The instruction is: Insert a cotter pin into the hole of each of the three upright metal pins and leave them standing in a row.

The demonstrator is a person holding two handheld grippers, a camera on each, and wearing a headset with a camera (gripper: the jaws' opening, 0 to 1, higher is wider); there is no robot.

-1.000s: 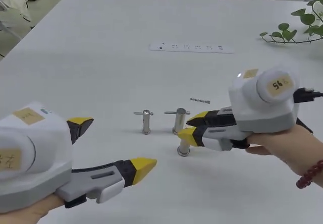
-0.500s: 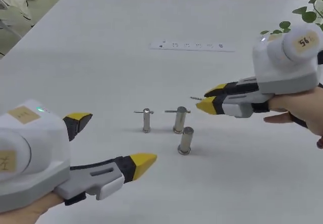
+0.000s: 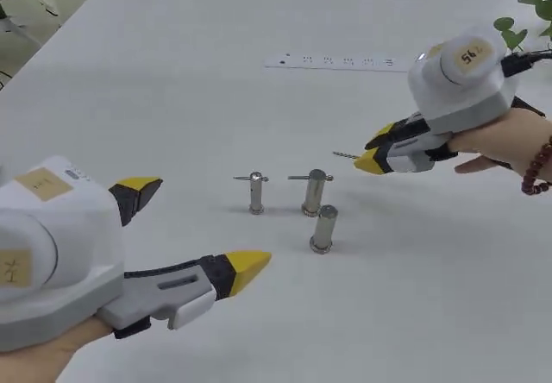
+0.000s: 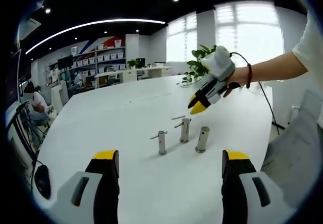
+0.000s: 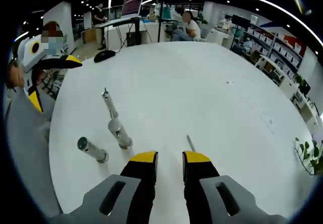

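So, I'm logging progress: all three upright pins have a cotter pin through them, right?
No, just two do. The head view shows the front pin bare, while a loose cotter pin lies by the right tongs.

The left pin (image 3: 256, 195) and middle pin (image 3: 314, 195) are stood upright, cotter pins (image 3: 298, 177) inserted. The front pin (image 3: 323, 229) is left bare; a loose cotter pin (image 3: 345, 154) is laid behind.

Your three upright pins (image 3: 314, 193) are bare metal, smooth and bright, with a soft shine down their sides. The loose cotter pin (image 3: 345, 154) is thin, duller grey metal. The table (image 3: 172, 72) is white, smooth and matt. The left gripper (image 3: 197, 224) and right gripper (image 3: 373, 148) have matt white and grey plastic shells (paper labels (image 3: 473, 55) stuck on). Your bracelet (image 3: 536, 169) beads look glossy.
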